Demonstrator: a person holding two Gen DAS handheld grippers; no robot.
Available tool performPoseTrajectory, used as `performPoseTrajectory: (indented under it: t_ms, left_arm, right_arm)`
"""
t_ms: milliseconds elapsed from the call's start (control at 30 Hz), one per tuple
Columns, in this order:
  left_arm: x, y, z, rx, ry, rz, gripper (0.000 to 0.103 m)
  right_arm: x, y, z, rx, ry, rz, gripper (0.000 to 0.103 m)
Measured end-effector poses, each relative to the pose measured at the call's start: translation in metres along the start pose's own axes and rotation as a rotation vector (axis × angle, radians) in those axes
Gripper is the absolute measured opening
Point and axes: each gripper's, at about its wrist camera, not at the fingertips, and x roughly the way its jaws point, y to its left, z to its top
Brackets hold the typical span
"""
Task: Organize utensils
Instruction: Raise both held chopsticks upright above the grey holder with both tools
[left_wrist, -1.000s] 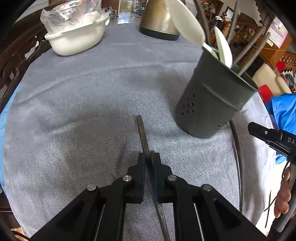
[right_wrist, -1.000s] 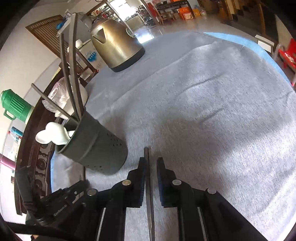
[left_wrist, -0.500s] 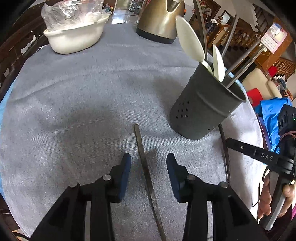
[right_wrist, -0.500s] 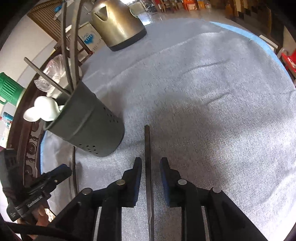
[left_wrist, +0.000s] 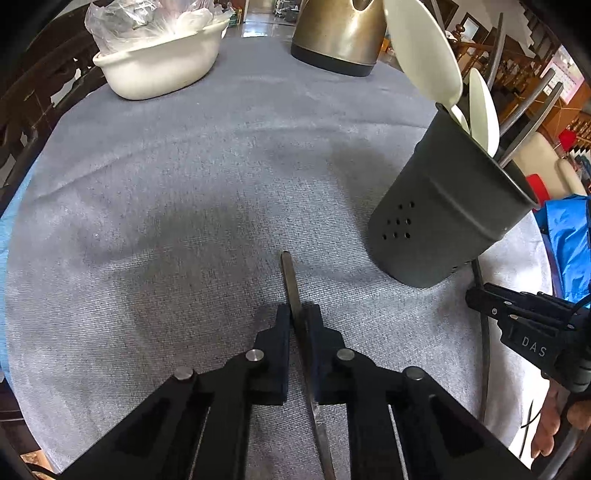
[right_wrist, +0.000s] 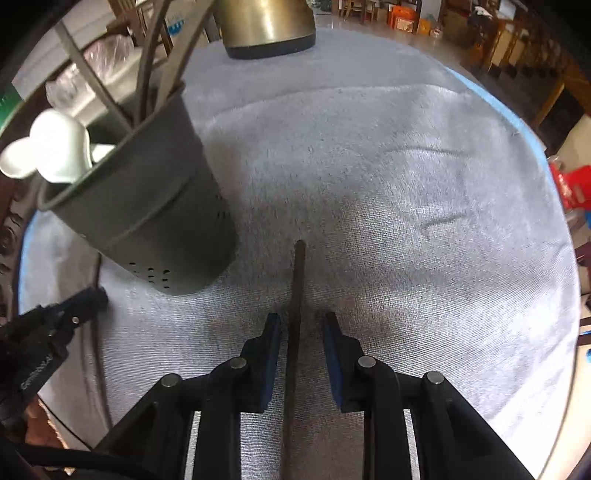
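A round surface (left_wrist: 155, 206) draped in grey cloth is seen, with a dark perforated utensil holder (left_wrist: 443, 221) standing on it. The jaws of the left gripper (left_wrist: 299, 325) are clenched on a flat metal utensil handle (left_wrist: 290, 277). The jaws of the right gripper (right_wrist: 302, 332) are parted, a second dark utensil handle (right_wrist: 298, 273) lying untouched between them.

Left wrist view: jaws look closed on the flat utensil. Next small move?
Probably a short lift straight up. The left gripper is pinched on the metal utensil, which lies flat on the cloth, and the holder stands ahead to its right.
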Motion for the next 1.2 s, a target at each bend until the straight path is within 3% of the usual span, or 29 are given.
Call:
performPoseTrajectory:
  t_ms: [167, 233, 367, 733, 1200]
  left_arm:
    - [0.002, -0.011, -0.007, -0.012, -0.021, 0.053, 0.008]
    - [-0.002, -0.013, -0.011, -0.010, -0.037, 0.069, 0.007]
    - [-0.013, -0.018, -0.016, -0.006, -0.078, 0.094, 0.007]
    - [-0.060, -0.040, -0.026, 0.024, -0.213, 0.123, 0.006]
    - [-0.129, -0.058, -0.037, 0.061, -0.365, 0.134, 0.005]
  right_arm:
    - [0.002, -0.003, -0.002, 0.010, -0.016, -0.017, 0.008]
    - [-0.001, -0.010, -0.007, 0.030, -0.027, 0.010, 0.006]
    - [-0.007, -0.024, -0.020, 0.075, -0.059, 0.098, 0.006]
    - [-0.064, -0.054, -0.056, 0.120, -0.272, 0.235, 0.006]
    - [-0.135, -0.058, -0.083, 0.137, -0.494, 0.311, 0.006]
